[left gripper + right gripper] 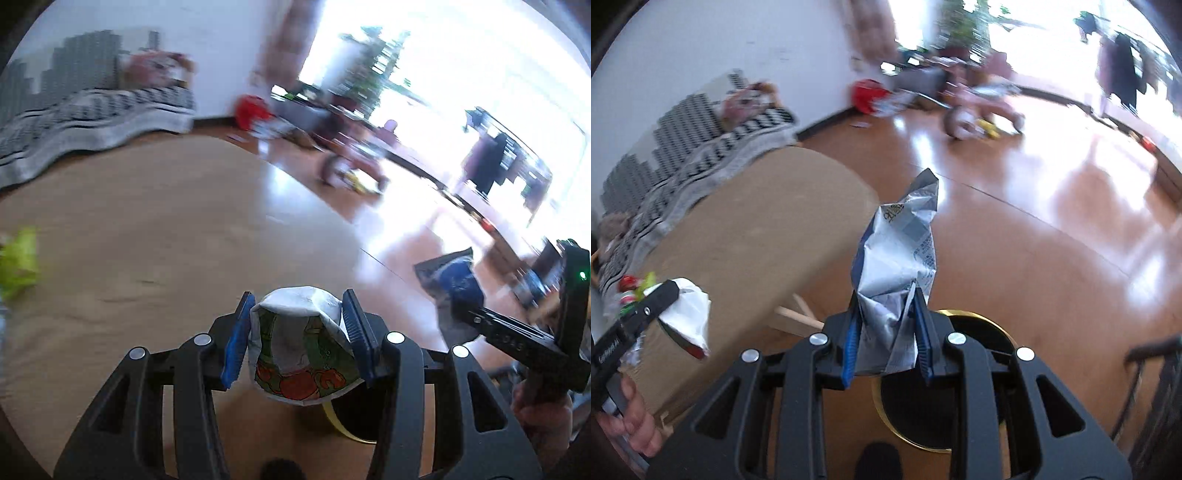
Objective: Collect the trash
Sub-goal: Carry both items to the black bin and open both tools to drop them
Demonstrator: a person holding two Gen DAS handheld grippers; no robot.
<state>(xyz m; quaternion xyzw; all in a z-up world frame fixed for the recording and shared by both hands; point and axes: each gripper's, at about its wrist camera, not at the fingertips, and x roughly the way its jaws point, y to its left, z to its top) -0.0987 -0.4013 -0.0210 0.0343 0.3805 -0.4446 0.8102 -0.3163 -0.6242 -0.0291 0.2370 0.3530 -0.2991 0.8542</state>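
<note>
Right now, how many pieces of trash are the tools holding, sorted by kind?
Paper cup, in the left tool: 1
Foil bag, in the right tool: 1
Total: 2

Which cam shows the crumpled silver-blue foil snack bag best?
Right wrist: the crumpled silver-blue foil snack bag fills centre frame, clamped in its tongs. Left wrist shows it only small and blurred at the right edge.
</note>
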